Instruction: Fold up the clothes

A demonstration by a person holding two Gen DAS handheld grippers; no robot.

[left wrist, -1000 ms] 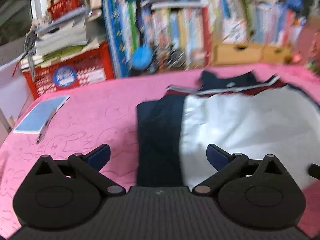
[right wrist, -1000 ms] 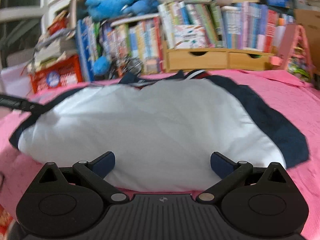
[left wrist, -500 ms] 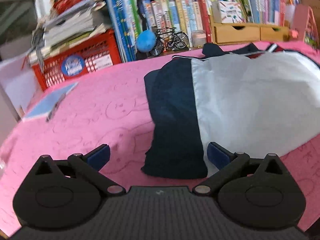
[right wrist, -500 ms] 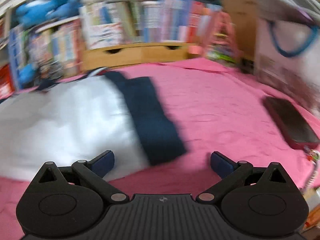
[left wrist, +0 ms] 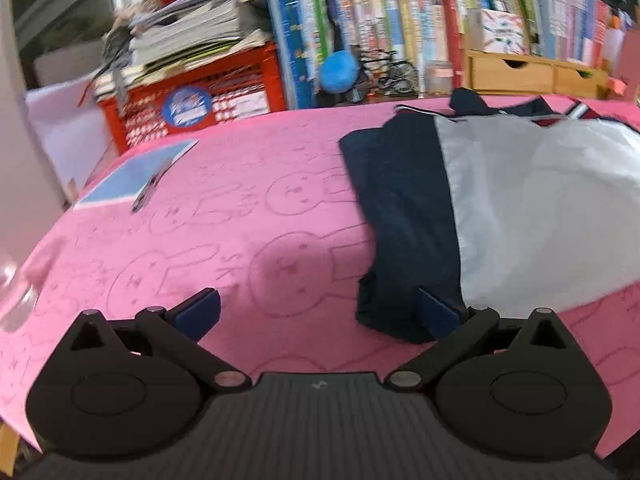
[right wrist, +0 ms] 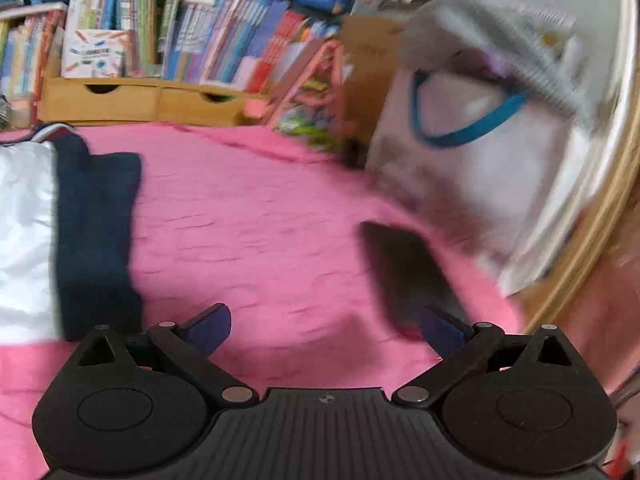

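A white and navy shirt (left wrist: 500, 208) lies flat on the pink cloth (left wrist: 248, 208), its navy sleeve folded in along the left side. My left gripper (left wrist: 318, 310) is open above the cloth, just left of the shirt's near left corner, with its right finger over the navy edge. In the right wrist view the same shirt (right wrist: 76, 232) sits at the far left, navy sleeve facing me. My right gripper (right wrist: 326, 328) is open over bare pink cloth (right wrist: 248, 232) to the right of the shirt, holding nothing.
A blue booklet with a pen (left wrist: 140, 176) lies at the left. A red crate (left wrist: 192, 100), books and wooden drawers (left wrist: 516, 76) line the back. A dark phone (right wrist: 412, 272) lies near my right finger, beside a white bag with a blue handle (right wrist: 472, 160).
Both grippers have swung outward: the left one leftward so the shirt slid to the right of view, the right one rightward past the shirt's edge toward the phone and bag. Both stayed open.
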